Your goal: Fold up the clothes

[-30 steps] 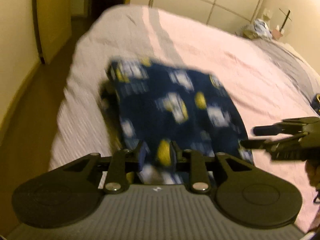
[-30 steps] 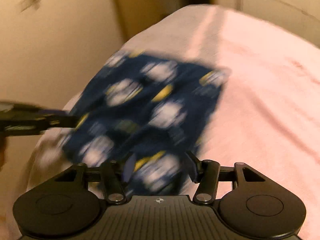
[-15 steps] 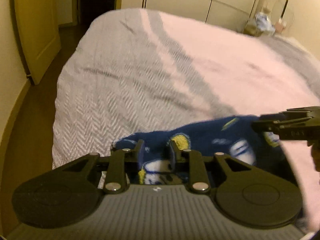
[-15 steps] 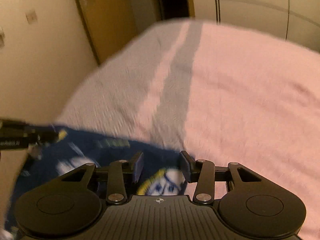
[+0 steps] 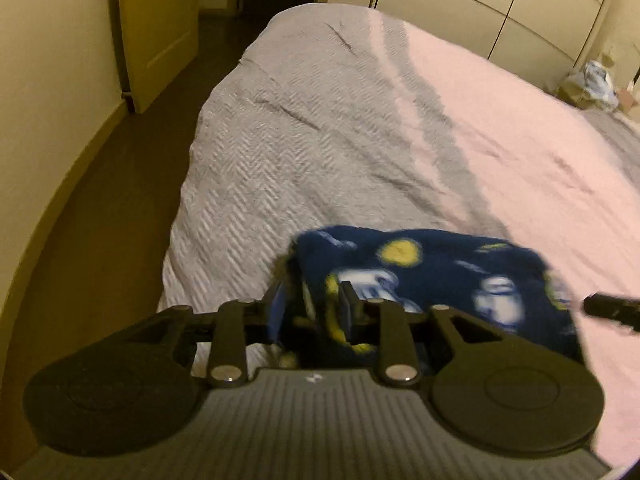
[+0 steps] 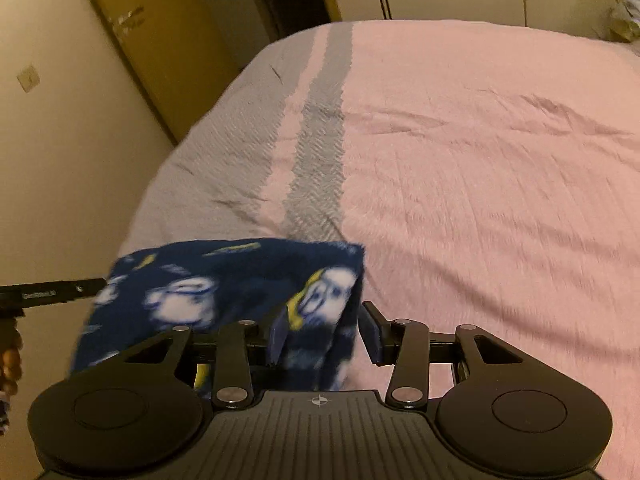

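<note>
A navy printed garment (image 5: 432, 276) lies folded at the near edge of a bed (image 5: 320, 128) with a grey and pink bedspread, its white and yellow figures blurred. The left tool (image 5: 310, 310) has its fingers close together with cloth between them; a firm pinch cannot be confirmed. The right tool (image 6: 326, 334) stands parted, cloth loose in the gap. White lettering on the left tool's side in the right view is too small to read. Only the left view shows a pile of clothes (image 5: 592, 84) by the wardrobe (image 5: 460, 8); only the right shows a hand (image 6: 9, 360), cut off.
</note>
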